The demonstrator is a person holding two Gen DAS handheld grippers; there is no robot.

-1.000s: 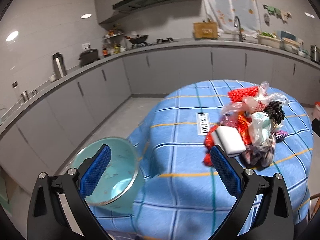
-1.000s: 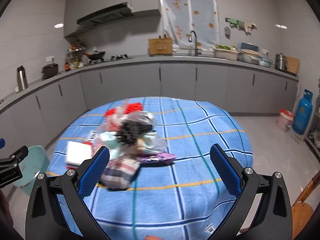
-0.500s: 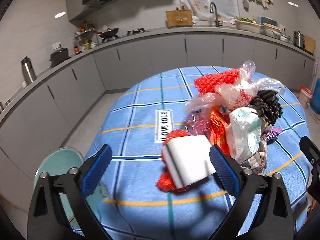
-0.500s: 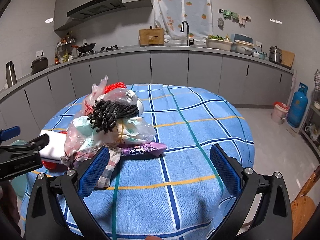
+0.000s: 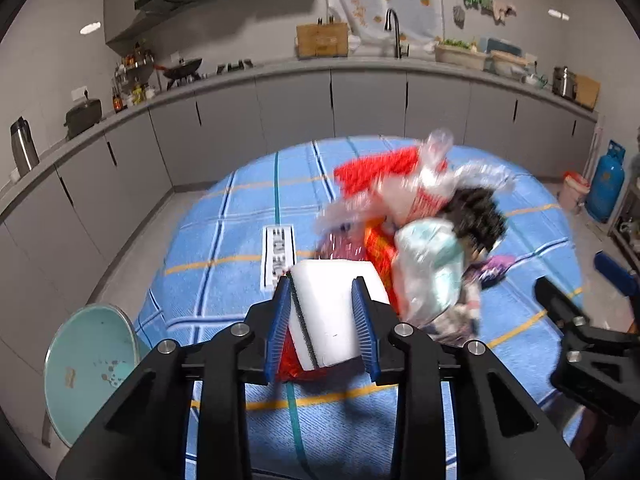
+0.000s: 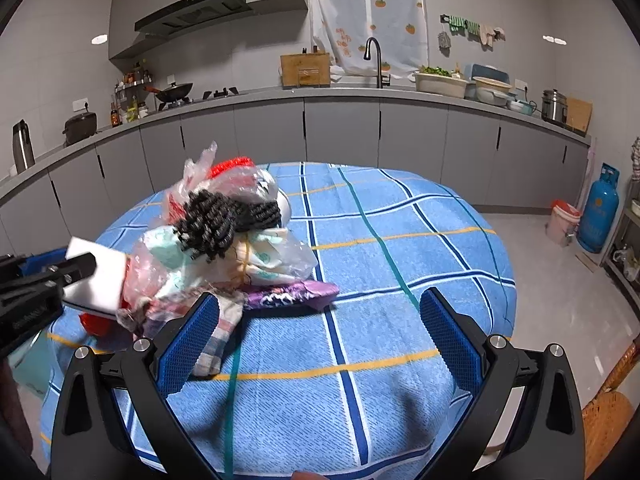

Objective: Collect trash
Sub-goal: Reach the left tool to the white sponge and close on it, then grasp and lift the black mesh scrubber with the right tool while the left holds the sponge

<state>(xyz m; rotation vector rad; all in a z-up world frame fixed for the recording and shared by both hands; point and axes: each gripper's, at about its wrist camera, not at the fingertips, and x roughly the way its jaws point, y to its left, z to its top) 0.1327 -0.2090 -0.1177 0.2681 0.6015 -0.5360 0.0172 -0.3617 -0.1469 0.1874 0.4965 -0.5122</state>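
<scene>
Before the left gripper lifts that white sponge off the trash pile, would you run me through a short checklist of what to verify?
1. White sponge between the fingers of the left gripper: ok, jaws closing around it.
2. Firm pad contact on both sides: cannot tell; the right pad seems to lie over the sponge's top face.
3. Sponge free of the pile: not ok, it rests on a red wrapper and touches the plastic bags.
4. Right gripper clear: ok, open and empty over the tablecloth.
5. Teal basin reachable: ok, beside the table, below its edge.
</scene>
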